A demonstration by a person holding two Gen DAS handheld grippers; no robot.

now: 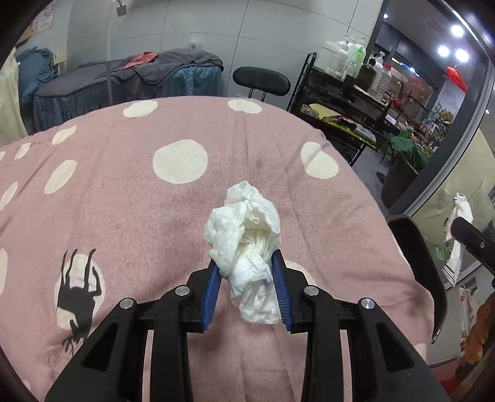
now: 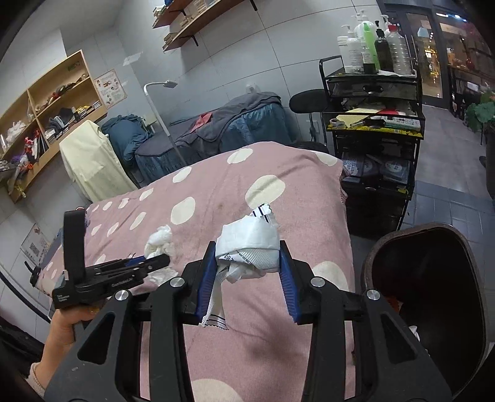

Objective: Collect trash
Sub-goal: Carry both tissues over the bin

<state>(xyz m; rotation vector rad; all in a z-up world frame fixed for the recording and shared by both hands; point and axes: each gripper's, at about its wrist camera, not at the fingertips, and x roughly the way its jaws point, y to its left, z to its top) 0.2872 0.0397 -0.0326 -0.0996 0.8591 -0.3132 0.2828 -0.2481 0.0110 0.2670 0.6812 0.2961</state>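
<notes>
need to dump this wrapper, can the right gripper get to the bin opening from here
Probably yes. The right gripper holds the white wrapper, and the dark bin stands open just to its right, beside the pink dotted bed, with nothing visible between them.

Walls of large pale grey panels [image 2: 263, 46] enclose the room, carrying two brown wooden wall shelves on black brackets [image 2: 198, 18] and an open light-wood cubby unit [image 2: 52, 105] packed with small items. A treatment bed under grey and blue covers [image 2: 229, 126] stands along the far wall, with a white floor lamp on a curved stem [image 2: 161, 117] and a black round-backed chair [image 2: 309, 100] beside it. A black metal trolley topped with bottles [image 2: 371, 102] stands on the grey tiled floor [image 2: 448, 198] next to a dark-framed glass frontage [image 1: 458, 92] with bright ceiling spots reflected in it.
</notes>
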